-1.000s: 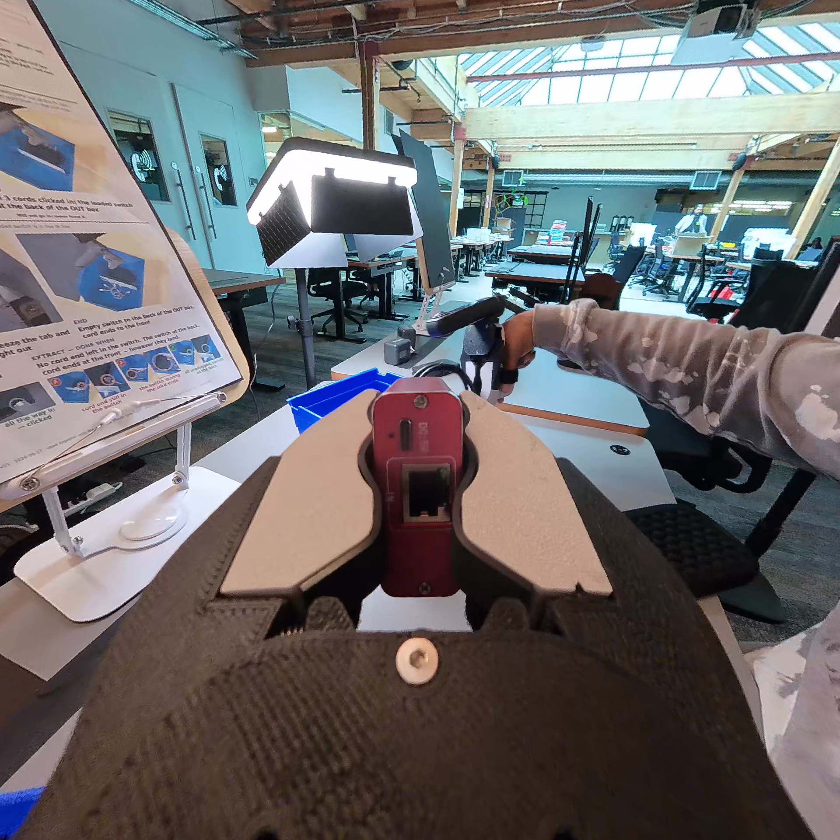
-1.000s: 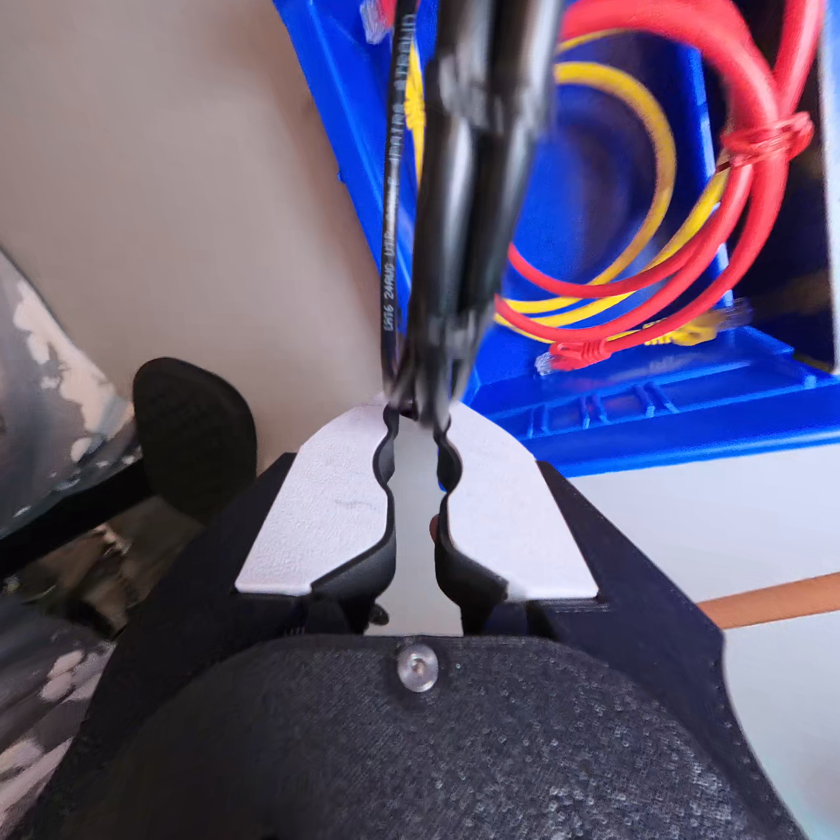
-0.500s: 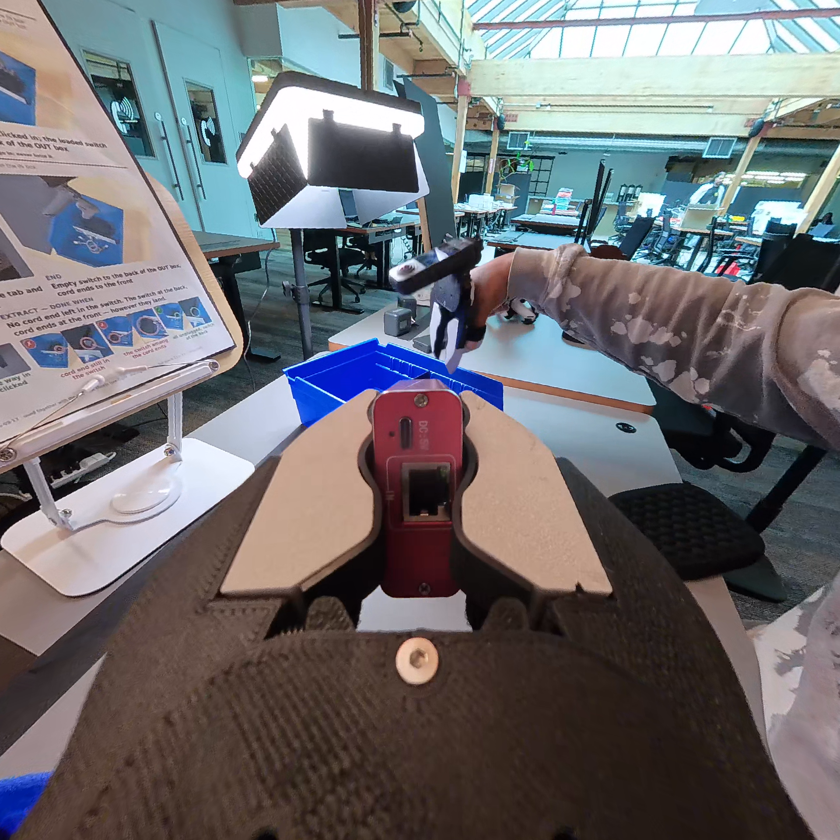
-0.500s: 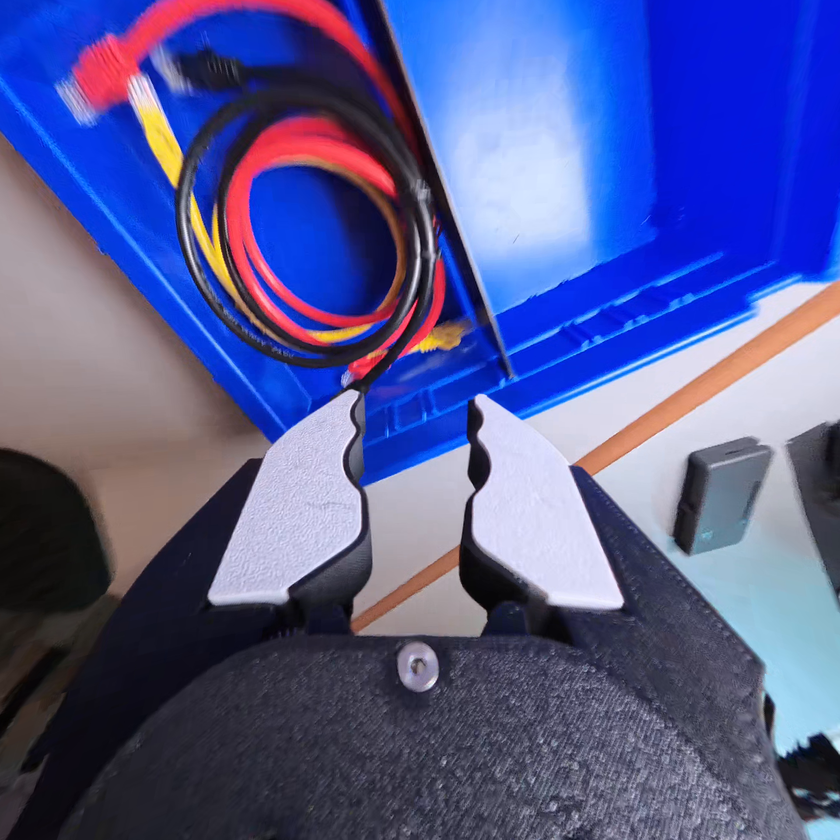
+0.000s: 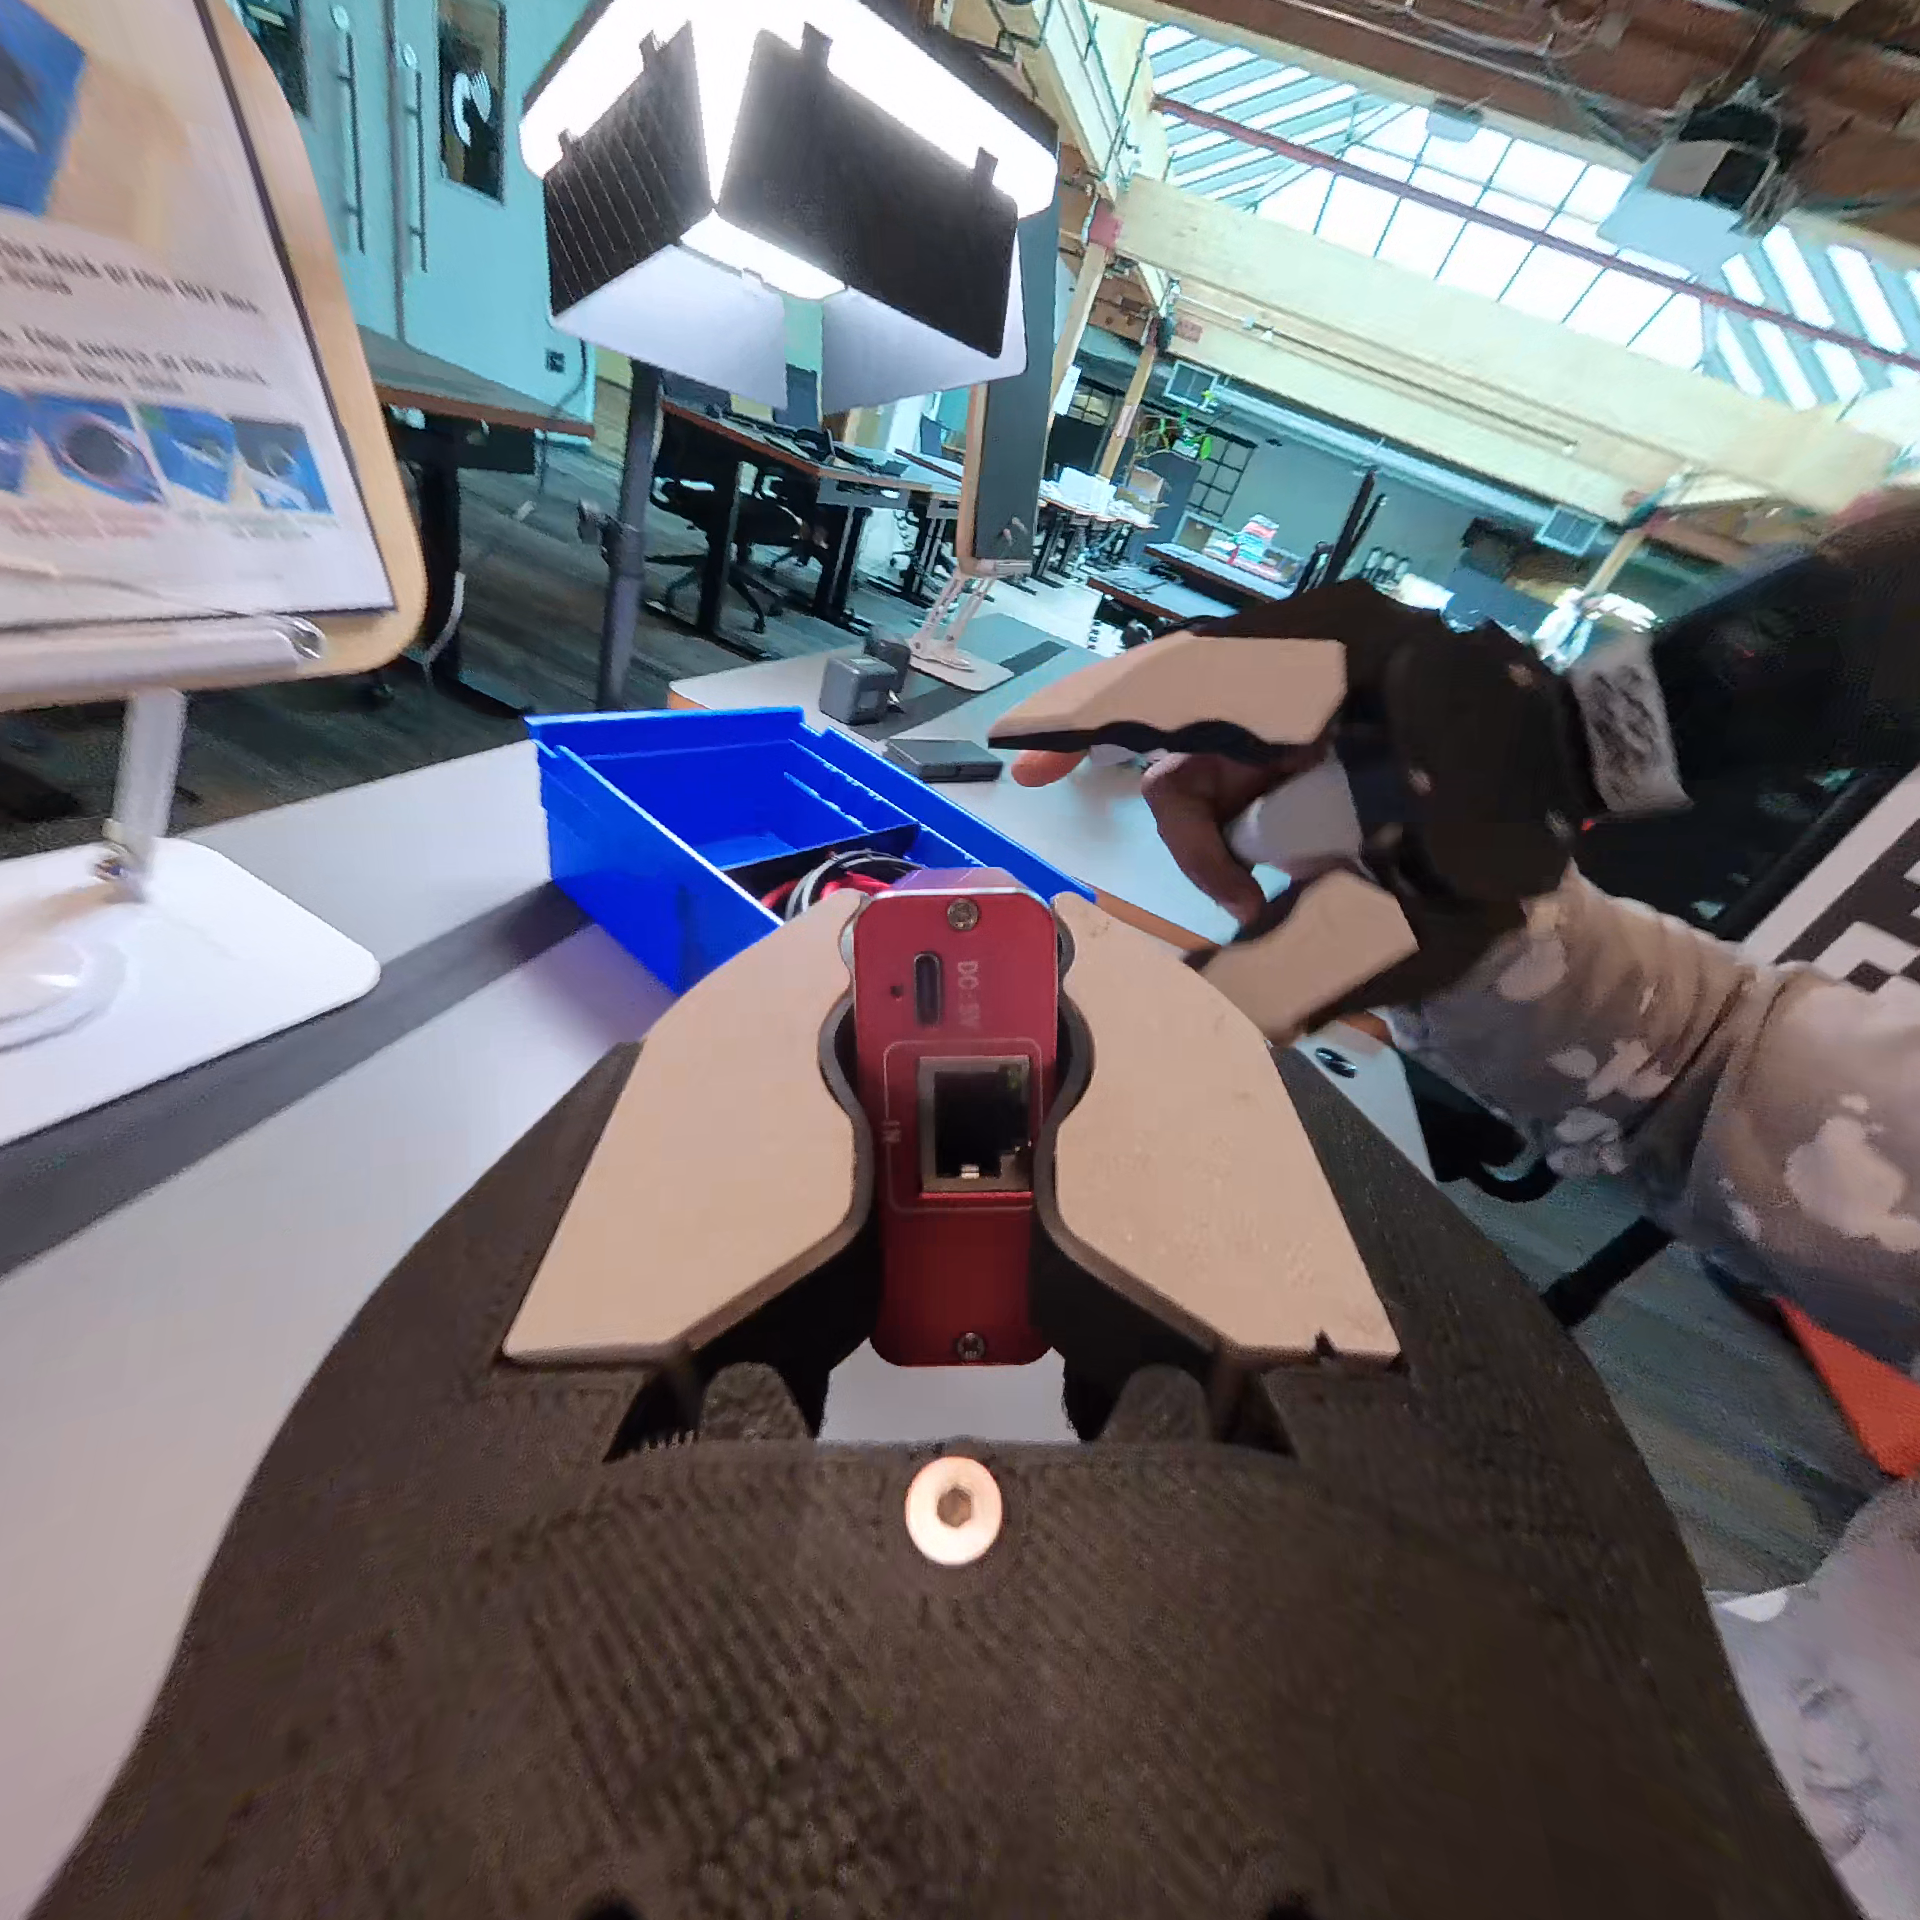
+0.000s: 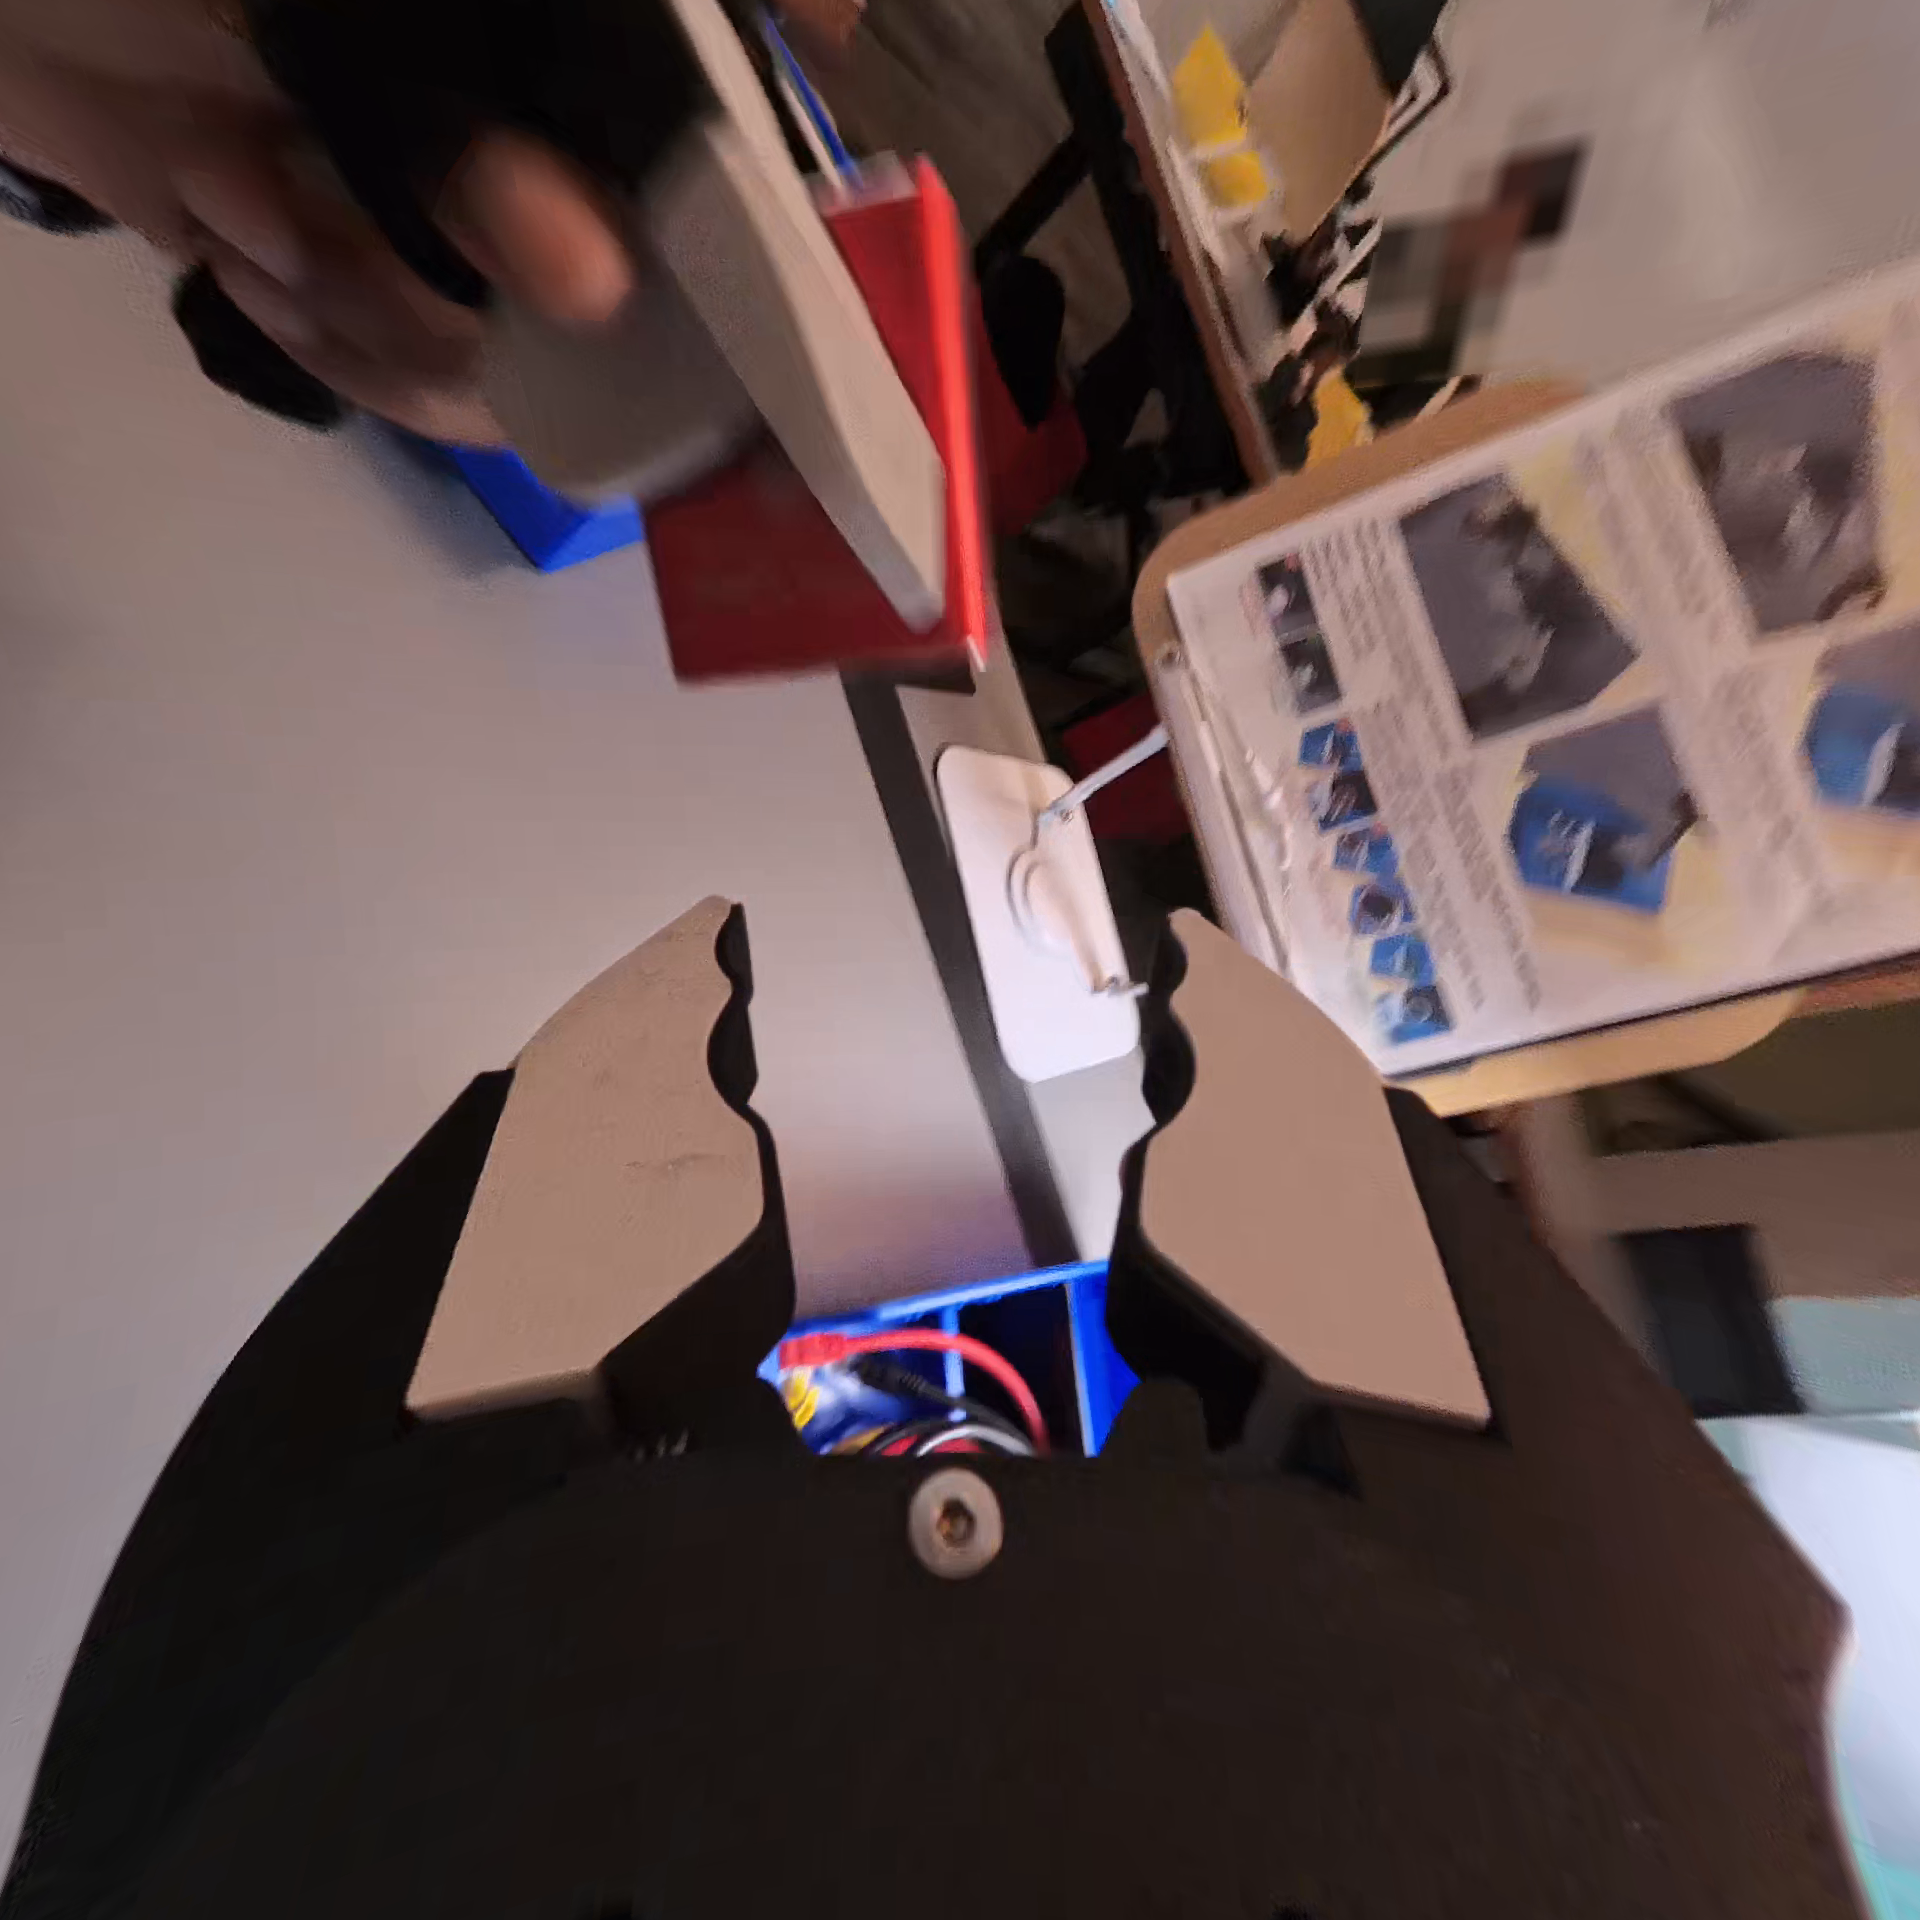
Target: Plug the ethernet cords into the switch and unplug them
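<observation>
My left gripper (image 5: 956, 914) is shut on a red switch (image 5: 956, 1122), held upright with an empty ethernet port facing the camera. The switch also shows blurred at the upper left of the right wrist view (image 6: 810, 582), clamped by a left finger (image 6: 821, 364). My right gripper (image 6: 954, 920) is open and empty, in the air above the table. It shows at the right of the left wrist view (image 5: 1101, 847), held in a hand. Red, yellow and black ethernet cords (image 6: 914, 1351) lie coiled in a blue bin (image 5: 644, 821) beyond the switch.
An instruction sheet (image 5: 156, 364) stands on a white stand (image 5: 156, 956) at the table's left. A lit panel lamp (image 5: 790, 208) stands behind the bin. Small grey and black devices (image 5: 862, 691) lie on the farther table. A sleeved arm (image 5: 1662, 1091) reaches in from the right.
My right gripper let go of the black cord, which now lies in the bin, opened wide and swung away toward the switch. My left gripper moved nearer the bin, still holding the switch.
</observation>
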Available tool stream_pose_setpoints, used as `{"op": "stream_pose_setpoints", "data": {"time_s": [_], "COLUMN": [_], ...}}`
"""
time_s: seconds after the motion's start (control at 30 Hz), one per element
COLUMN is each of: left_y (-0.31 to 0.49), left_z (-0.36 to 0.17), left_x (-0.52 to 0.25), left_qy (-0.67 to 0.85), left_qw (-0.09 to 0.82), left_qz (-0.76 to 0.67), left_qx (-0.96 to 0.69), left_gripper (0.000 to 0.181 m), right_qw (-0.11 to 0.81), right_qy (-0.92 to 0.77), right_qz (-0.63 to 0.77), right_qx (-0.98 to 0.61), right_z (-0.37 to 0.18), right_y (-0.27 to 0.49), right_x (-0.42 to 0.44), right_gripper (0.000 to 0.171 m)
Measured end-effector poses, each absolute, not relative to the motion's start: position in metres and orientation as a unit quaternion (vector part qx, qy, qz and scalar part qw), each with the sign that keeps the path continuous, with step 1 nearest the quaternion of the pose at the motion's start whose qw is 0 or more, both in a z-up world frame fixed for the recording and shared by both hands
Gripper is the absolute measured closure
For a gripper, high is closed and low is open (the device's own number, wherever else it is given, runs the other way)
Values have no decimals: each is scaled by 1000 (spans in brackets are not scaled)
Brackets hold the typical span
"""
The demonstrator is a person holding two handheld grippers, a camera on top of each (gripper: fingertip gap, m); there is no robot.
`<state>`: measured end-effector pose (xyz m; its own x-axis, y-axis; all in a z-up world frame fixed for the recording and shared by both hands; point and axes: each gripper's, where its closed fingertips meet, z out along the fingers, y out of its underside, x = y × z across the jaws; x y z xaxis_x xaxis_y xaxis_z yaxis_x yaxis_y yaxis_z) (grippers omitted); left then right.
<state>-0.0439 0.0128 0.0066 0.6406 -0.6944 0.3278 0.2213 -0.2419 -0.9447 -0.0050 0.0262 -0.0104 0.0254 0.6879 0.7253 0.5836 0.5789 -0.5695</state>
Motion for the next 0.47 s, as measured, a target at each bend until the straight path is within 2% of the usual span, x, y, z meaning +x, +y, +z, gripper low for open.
{"op": "stream_pose_setpoints", "data": {"time_s": [0.1, 0.4, 0.47], "left_y": [13, 12, 13], "left_z": [-3, -12, -13], "left_x": [-28, -8, -10], "left_qy": [167, 179, 185], "left_qw": [569, 560, 560], "left_qz": [-414, -407, -400], "left_qx": [-691, -699, -702], "left_gripper": [152, 151, 146], "right_qw": [575, 547, 534], "right_qy": [-708, -730, -733], "right_qz": [13, -1, 0], "right_qx": [-411, -410, -422], "right_z": [-12, -34, -33], "right_y": [5, 3, 7], "right_x": [-28, -46, -41], "right_gripper": [96, 102, 102]}}
